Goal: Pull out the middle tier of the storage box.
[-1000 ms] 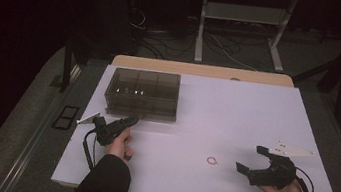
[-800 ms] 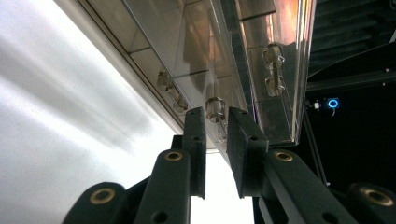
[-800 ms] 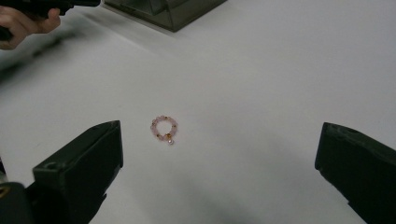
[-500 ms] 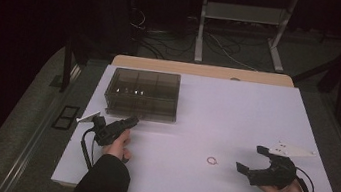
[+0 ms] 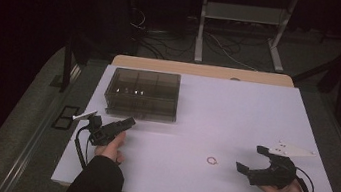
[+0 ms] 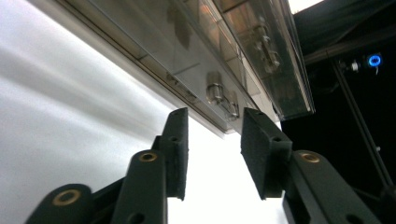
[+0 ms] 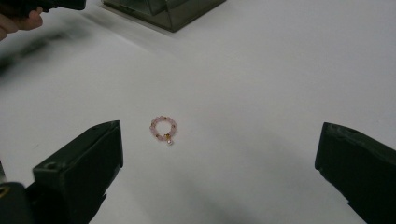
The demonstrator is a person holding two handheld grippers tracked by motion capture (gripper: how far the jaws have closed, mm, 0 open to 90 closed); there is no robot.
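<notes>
Beaded ring (image 7: 163, 129), a small loop of pink beads with a tiny metal charm, lies flat on the white table (image 5: 236, 115) and serves as the landmark for the rest. In the right gripper view it sits on the bare tabletop ahead of the jaws, nearer the left-hand one and touching neither. In the high view the same ring (image 5: 212, 160) is just beside the right gripper (image 5: 252, 159), on the side toward the table's middle.

That right gripper (image 7: 219, 154) rests in the person's hand with its jaws spread wide and nothing between them.

Well apart from the ring, toward the table's far left, stands a smoky clear compartment box (image 5: 143, 93) with its lid down; small metal pieces show dimly inside its sections. A corner of the box (image 7: 163, 11) also shows beyond the ring in the right gripper view.

Between the ring and the box's near edge, off to the ring's left, the left gripper (image 5: 130, 121) points at the box's front wall. Its jaws have just been opening; in the left gripper view the left gripper (image 6: 212, 151) stands partly apart with only empty air between the pads, aimed at the box (image 6: 205, 51) and its front latch (image 6: 217, 93).
</notes>
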